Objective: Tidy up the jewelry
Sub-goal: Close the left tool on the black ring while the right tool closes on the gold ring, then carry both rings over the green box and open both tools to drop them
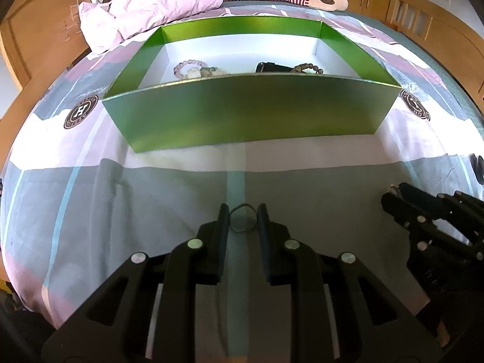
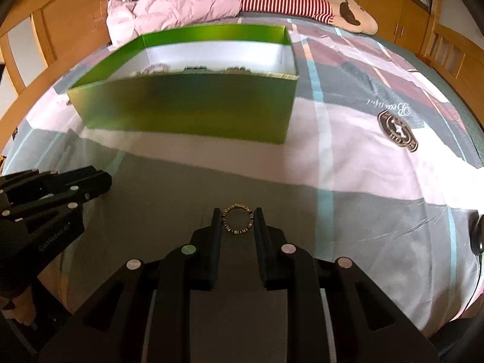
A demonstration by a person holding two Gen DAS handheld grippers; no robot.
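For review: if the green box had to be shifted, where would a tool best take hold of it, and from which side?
Probably the near long wall's top rim of the green box, taken from above, one finger inside and one outside. The box is open-topped and its walls are thin and upright; its full width far exceeds the narrow tool gap. The bracelets lie deeper in, past that rim.

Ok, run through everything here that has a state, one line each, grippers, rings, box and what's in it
Left gripper: shut on a thin dark ring.
Right gripper: shut on a patterned ring.
Green box: open, no lid, resting on the bedspread.
Bead bracelets: lying inside the box.
Dark item in the box: too hidden to tell.
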